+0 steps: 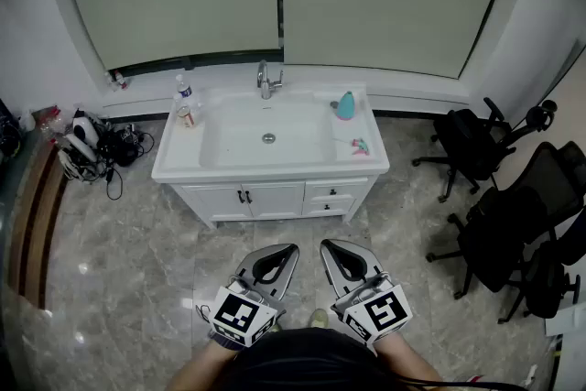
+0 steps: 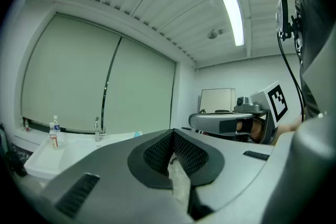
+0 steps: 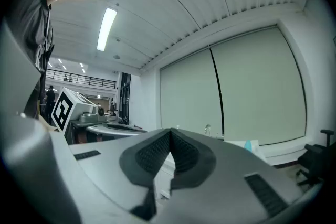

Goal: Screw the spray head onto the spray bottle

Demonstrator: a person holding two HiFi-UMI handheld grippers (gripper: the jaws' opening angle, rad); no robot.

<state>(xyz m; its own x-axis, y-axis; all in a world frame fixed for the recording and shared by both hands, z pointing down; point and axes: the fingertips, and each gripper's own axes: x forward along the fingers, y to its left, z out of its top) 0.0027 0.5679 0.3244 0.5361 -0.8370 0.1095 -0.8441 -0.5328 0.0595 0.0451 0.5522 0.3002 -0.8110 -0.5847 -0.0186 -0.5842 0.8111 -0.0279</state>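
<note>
A teal spray bottle (image 1: 345, 105) stands at the back right of the white sink counter (image 1: 366, 165). It also shows as a small teal shape in the left gripper view (image 2: 137, 134) and the right gripper view (image 3: 248, 145). A small pink and teal spray head (image 1: 360, 145) lies on the counter in front of it. My left gripper (image 1: 280, 255) (image 2: 172, 134) and right gripper (image 1: 337, 252) (image 3: 170, 134) hang side by side over the floor, well short of the cabinet. Both are shut with nothing between the pads.
A faucet (image 1: 268, 80) rises behind the basin. A water bottle (image 1: 184, 90) and a small bottle (image 1: 189, 116) stand on the counter's left. Black office chairs (image 1: 513, 215) crowd the right side. A heap of cables and gear (image 1: 92, 146) lies on the floor at left.
</note>
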